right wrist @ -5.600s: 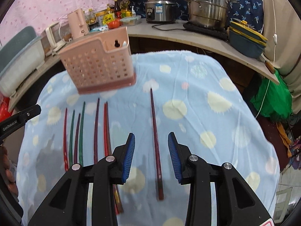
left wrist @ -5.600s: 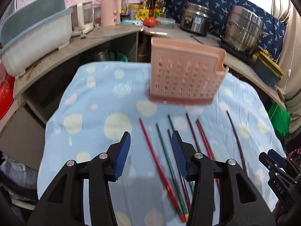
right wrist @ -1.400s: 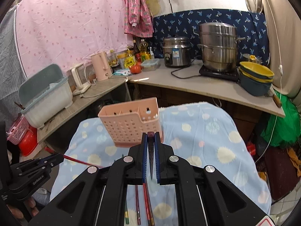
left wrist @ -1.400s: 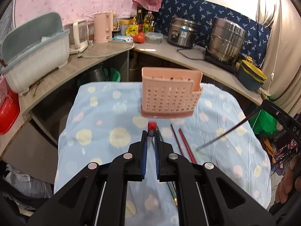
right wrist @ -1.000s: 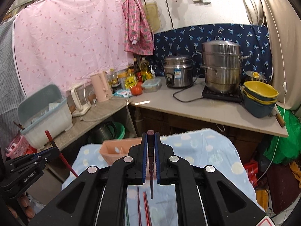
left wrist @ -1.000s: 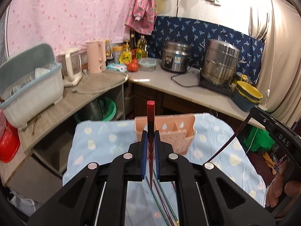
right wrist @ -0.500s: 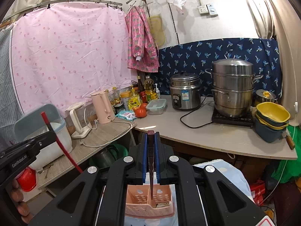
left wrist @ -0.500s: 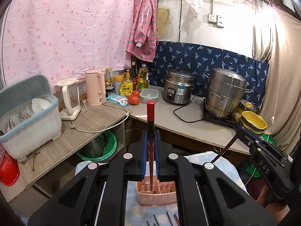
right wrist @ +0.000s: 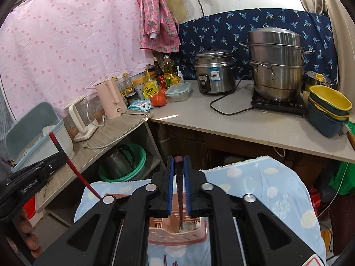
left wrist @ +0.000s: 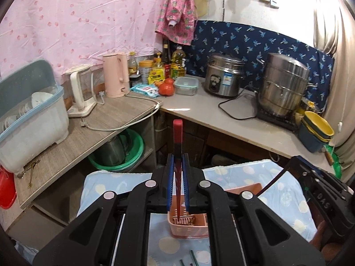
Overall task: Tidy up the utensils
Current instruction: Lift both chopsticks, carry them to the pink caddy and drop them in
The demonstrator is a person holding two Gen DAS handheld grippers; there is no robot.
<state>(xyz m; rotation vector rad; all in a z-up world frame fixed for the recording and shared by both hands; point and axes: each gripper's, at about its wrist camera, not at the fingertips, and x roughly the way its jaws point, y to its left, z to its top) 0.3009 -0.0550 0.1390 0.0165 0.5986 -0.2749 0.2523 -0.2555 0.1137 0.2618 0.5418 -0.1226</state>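
Observation:
A pink slotted basket (left wrist: 188, 223) (right wrist: 177, 232) stands on the blue spotted cloth (left wrist: 286, 190), right below both grippers. My left gripper (left wrist: 177, 161) is shut on a red chopstick (left wrist: 178, 137) that stands upright, its tip pointing down into the basket. In the right wrist view the right gripper (right wrist: 178, 161) has its jaws opening. A dark maroon chopstick (right wrist: 180, 190) hangs between the pads with narrow gaps on both sides, its tip inside the basket. The left gripper (right wrist: 37, 177) also shows at the left, and the right gripper (left wrist: 321, 199) at the right.
Loose chopsticks (left wrist: 192, 259) lie on the cloth in front of the basket. Beyond the table run a wooden shelf with a pink kettle (left wrist: 116, 77) and a dish bin (left wrist: 28, 119), and a counter with a rice cooker (left wrist: 224, 75), a steel steamer (left wrist: 284, 84) and stacked bowls (right wrist: 328, 108).
Both grippers have come forward and down over the basket, which sits larger and closer beneath them. The right jaws have parted a little around the dark chopstick; the left still clamps the red one.

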